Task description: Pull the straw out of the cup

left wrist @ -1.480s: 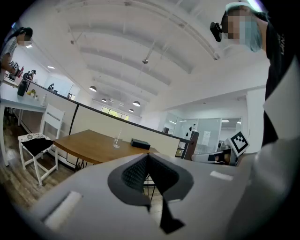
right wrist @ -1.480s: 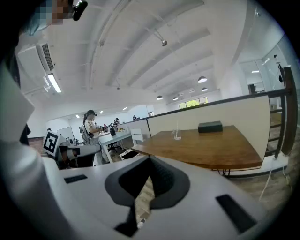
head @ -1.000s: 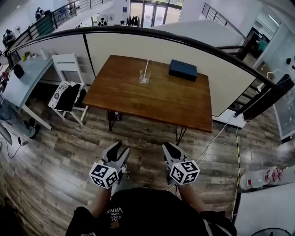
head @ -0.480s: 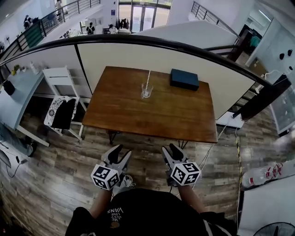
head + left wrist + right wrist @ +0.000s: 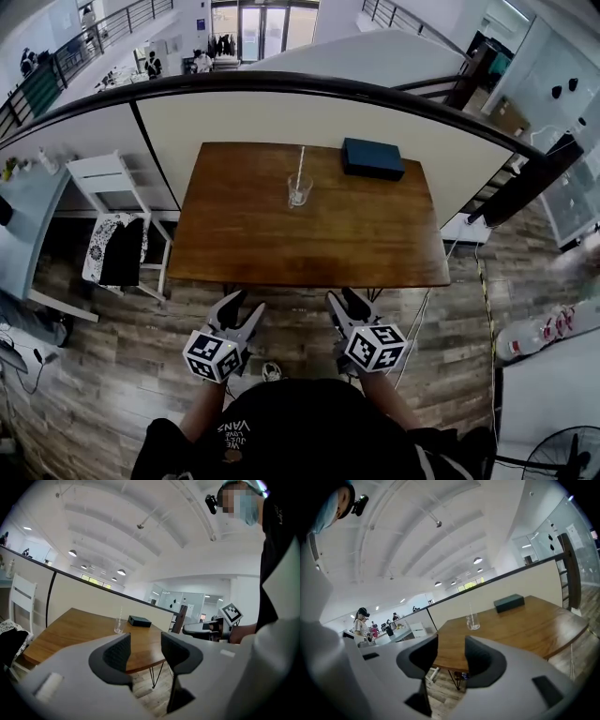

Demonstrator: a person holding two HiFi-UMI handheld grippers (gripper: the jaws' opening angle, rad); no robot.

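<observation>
Straw (image 5: 300,167) far ahead of forward-pointing grippers (image 5: 246,302) (image 5: 344,296)

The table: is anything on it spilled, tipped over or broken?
Nothing stands out. The cup stands upright on the table with the straw leaning in it, and the dark box lies flat near the far edge. No spill or damage shows from here.

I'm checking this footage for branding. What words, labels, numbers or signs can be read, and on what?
"VANS": on the person's black shirt, upside down in the head view; the smaller lines beside it are too blurred to read.
Cubes on the left gripper and right gripper: square patterns only, no words.
On the dark box and the cup: no print that can be read.
</observation>
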